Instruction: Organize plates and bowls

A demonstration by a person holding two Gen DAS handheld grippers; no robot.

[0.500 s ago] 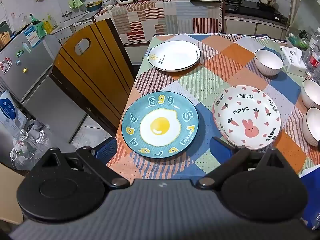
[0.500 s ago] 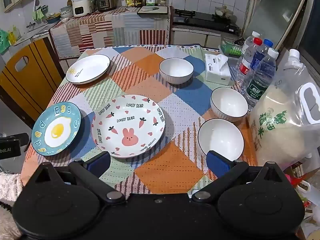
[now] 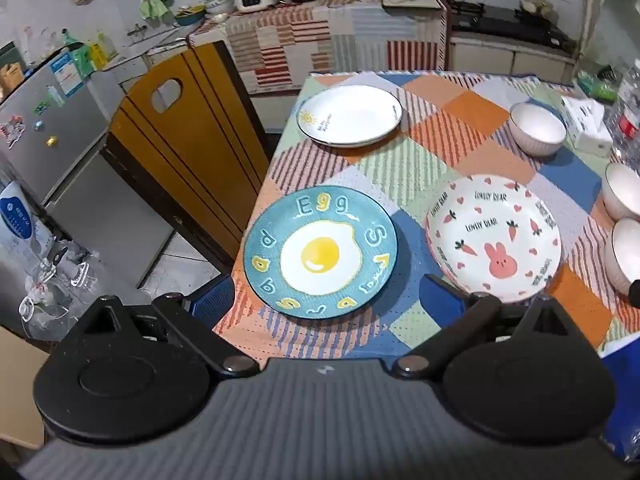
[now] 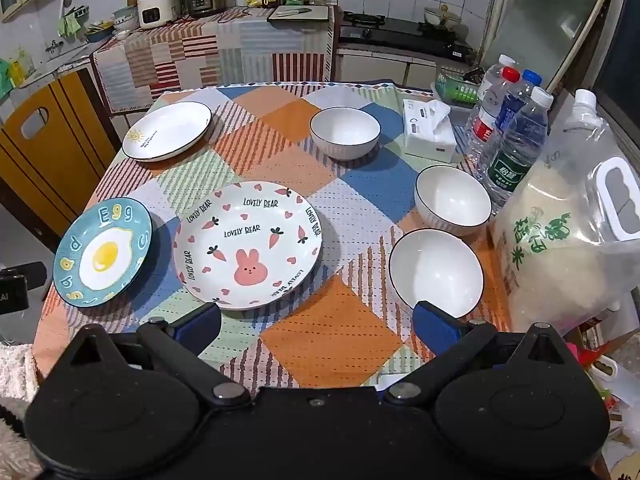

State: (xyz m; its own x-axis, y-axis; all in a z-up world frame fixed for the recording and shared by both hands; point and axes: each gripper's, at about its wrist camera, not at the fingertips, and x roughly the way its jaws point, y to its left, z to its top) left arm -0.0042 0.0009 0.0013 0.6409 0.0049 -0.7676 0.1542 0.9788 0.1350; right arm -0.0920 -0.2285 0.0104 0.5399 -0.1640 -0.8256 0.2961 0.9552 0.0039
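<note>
- Both grippers hung empty over the table's near edge: left gripper (image 3: 326, 300) spread wide before the egg plate (image 3: 320, 250), right gripper (image 4: 316, 326) wide near the rabbit plate (image 4: 248, 244).
- Three bowls, nearest one (image 4: 436, 270), stood apart to the right.
- Risk, as I judged it: glazed rims could slip from a shallow pinch; the tablecloth (image 4: 332, 336) could drag.

I count three plates (image 4: 247, 245) and three bowls (image 4: 345, 132) on the tablecloth (image 4: 332, 340); beside the tissue box (image 4: 429, 131), three water bottles (image 4: 516, 148).
</note>
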